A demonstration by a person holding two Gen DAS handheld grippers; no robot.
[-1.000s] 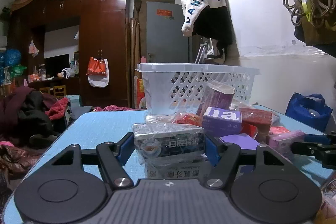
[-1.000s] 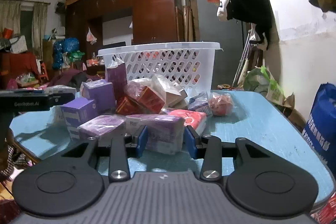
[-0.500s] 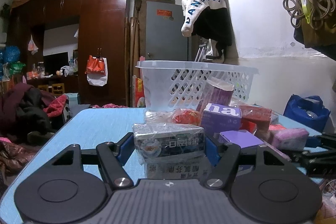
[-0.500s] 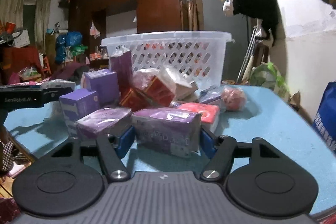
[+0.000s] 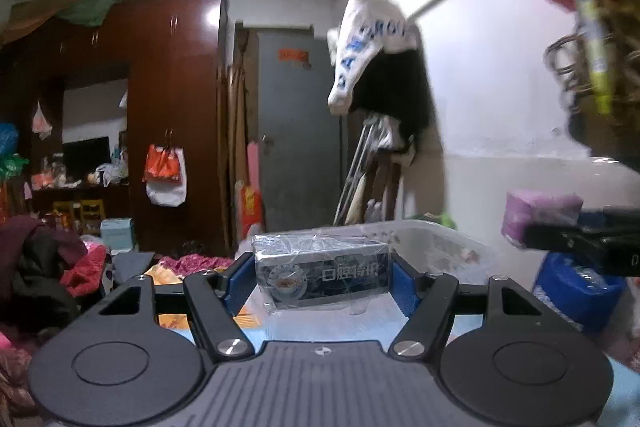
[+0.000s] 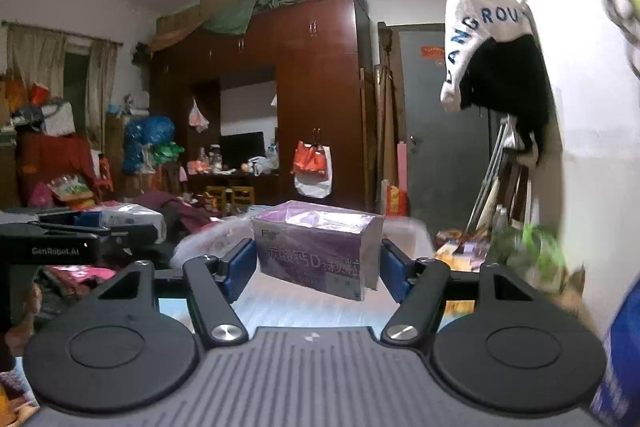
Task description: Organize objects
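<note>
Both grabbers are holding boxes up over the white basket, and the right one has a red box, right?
Not quite. The right gripper holds a purple plastic-wrapped box, not red, as the right wrist view shows. The left gripper does hold a blue-grey wrapped box over the white plastic basket.

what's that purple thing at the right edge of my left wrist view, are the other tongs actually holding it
observer: Yes. The right wrist view shows a purple box clamped between the right tongs, which touch it on both sides.
operator: is it sitting square in there
observer: No. It is turned so one corner faces the camera, and its bottom edge slopes down to the right.
operator: is it over the basket yet
observer: The white basket rim shows behind and below the box, so it looks to be at the opening, though that part is blurred.
</note>
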